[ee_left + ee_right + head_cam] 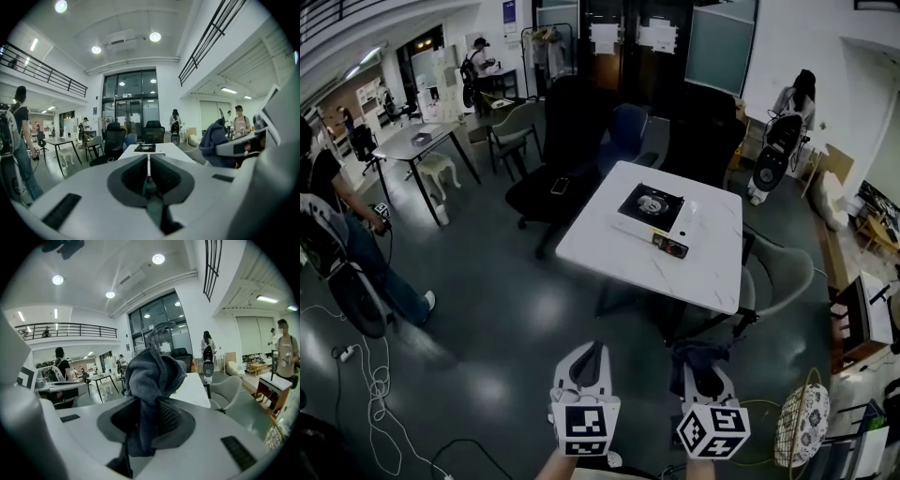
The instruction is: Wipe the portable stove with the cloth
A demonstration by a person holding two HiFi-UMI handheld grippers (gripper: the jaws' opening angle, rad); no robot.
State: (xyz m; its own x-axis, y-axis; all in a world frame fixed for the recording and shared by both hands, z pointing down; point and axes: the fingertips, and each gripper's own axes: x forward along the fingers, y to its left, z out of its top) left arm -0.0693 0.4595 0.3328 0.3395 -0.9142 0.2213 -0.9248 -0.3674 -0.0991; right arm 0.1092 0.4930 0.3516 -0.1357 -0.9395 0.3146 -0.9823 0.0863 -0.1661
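The portable stove (pixel 654 212), white with a black burner top, sits on the white table (pixel 623 258) well ahead of me; it shows small in the left gripper view as the stove (pixel 145 148). My right gripper (pixel 697 364) is shut on a dark grey cloth (pixel 697 354), which bunches up over its jaws as the cloth (pixel 152 380). My left gripper (pixel 591 360) is shut with nothing in it; its jaws meet in the left gripper view (pixel 148 161). Both grippers hang over the floor, short of the table.
Dark chairs (pixel 572 141) and a grey chair (pixel 783 277) stand round the table. A wicker object (pixel 802 424) lies at the right. Cables (pixel 370 384) trail on the floor at the left, near a person (pixel 342 234). Another table (pixel 417 142) stands far left.
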